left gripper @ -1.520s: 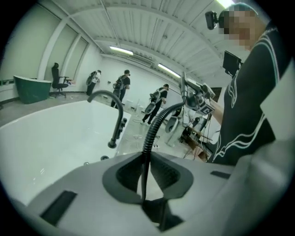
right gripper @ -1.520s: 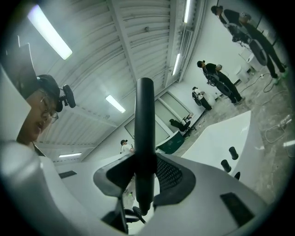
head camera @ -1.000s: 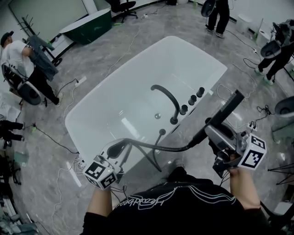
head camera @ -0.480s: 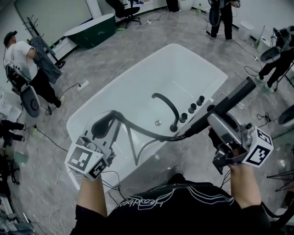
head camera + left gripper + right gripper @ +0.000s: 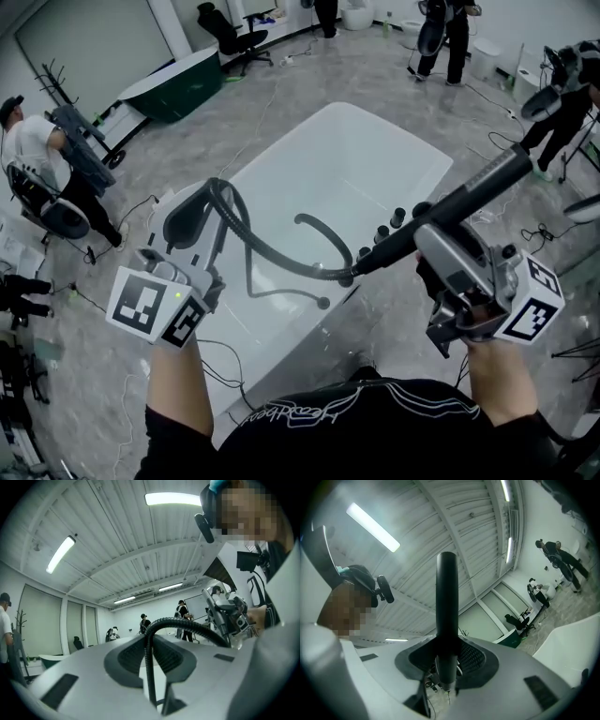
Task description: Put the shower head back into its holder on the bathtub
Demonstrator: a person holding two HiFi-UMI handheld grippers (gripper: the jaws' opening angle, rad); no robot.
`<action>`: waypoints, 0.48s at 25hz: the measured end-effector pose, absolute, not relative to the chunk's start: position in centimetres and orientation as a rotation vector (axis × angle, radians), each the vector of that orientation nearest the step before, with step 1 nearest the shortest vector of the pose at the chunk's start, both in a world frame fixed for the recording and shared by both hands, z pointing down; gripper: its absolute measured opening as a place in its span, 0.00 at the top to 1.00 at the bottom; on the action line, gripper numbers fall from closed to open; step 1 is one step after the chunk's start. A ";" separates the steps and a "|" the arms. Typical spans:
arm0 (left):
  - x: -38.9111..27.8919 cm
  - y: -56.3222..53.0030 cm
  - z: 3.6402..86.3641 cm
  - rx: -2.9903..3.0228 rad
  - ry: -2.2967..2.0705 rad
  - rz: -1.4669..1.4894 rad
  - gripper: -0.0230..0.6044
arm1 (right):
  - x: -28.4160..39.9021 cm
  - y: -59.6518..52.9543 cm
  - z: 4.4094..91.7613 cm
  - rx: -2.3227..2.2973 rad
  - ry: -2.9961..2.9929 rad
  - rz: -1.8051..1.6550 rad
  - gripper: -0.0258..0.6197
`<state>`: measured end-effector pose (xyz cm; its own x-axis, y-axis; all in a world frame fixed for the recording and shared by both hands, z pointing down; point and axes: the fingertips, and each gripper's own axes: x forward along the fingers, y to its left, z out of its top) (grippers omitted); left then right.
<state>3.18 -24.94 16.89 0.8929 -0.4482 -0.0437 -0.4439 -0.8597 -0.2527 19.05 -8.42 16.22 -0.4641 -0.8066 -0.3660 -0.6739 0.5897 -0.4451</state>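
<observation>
A white bathtub point(image 5: 281, 164) lies below me with a black curved spout point(image 5: 323, 230) and black knobs point(image 5: 398, 216) on its right rim. My right gripper point(image 5: 439, 236) is shut on the black stick-shaped shower head point(image 5: 483, 187), which points up and to the right; in the right gripper view the shower head point(image 5: 446, 606) stands upright between the pads of the right gripper point(image 5: 447, 665). My left gripper point(image 5: 192, 220) is shut on the ribbed dark hose point(image 5: 246, 239), which loops over to the shower head's lower end. In the left gripper view the hose point(image 5: 149, 667) arches out of the left gripper point(image 5: 150, 656).
Grey tiled floor with cables surrounds the tub. A person point(image 5: 33, 141) with a rack stands at the left, others point(image 5: 445, 28) at the back and right. A dark green tub point(image 5: 178, 66) and an office chair point(image 5: 225, 33) stand at the far left back.
Both grippers have risen. The left one lifted the hose up and to the left, pulling its loop higher above the tub; the right one raised the shower head slightly.
</observation>
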 end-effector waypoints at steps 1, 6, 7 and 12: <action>4.0 -25.0 16.4 -2.806 0.658 -0.008 0.87 | 19.6 -8.4 16.0 -1.176 2.271 -0.310 0.75; 8.1 -24.3 15.4 -2.846 0.551 0.061 0.87 | 22.2 -7.9 16.0 -1.223 2.234 -0.278 0.75; 8.7 -24.0 15.2 -2.851 0.522 0.072 0.87 | 22.7 -7.7 16.0 -1.235 2.224 -0.274 0.75; 11.5 -22.6 13.9 -2.874 0.404 0.127 0.87 | 24.6 -6.1 15.1 -1.288 2.172 -0.228 0.75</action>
